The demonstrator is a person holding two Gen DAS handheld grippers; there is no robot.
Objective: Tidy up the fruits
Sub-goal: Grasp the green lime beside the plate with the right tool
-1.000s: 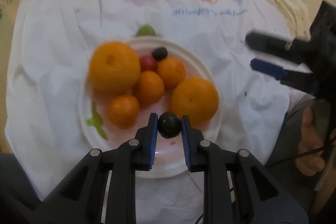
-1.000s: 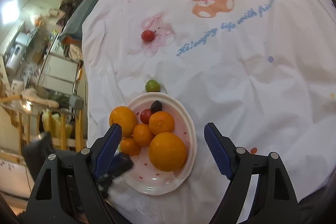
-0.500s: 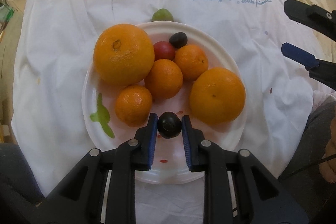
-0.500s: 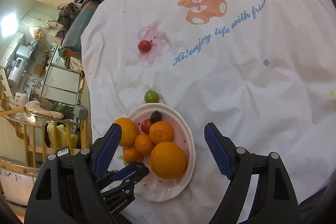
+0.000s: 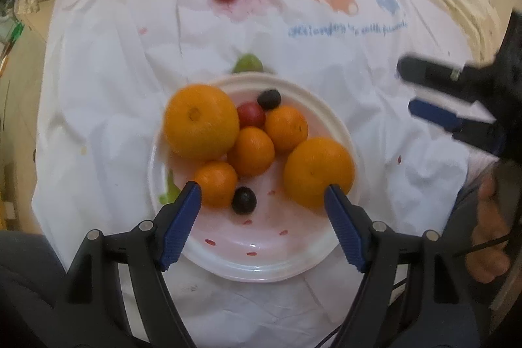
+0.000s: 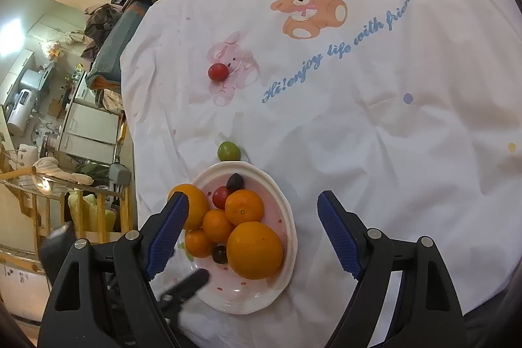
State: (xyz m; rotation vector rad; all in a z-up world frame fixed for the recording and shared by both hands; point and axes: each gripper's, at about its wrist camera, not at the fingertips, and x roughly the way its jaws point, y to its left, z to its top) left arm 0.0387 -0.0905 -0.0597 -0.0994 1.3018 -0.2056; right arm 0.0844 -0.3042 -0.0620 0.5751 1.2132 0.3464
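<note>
Now that we are letting the grape [image 5: 244, 200] go, it is sitting on the plate [image 5: 261, 266].
We are holding both the left hand-held gripper [image 5: 262, 206] and the right hand-held gripper [image 6: 253, 227] wide, empty; two fruits are waiting outside.

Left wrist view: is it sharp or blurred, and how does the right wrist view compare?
Left wrist view: motion blur smears the printed text and the right gripper. Right wrist view: the text is crisp; only the left gripper's finger is blurred.

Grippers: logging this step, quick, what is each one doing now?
Left gripper: open, holding nothing; dark grape on plate.
Right gripper: open, empty.
</note>
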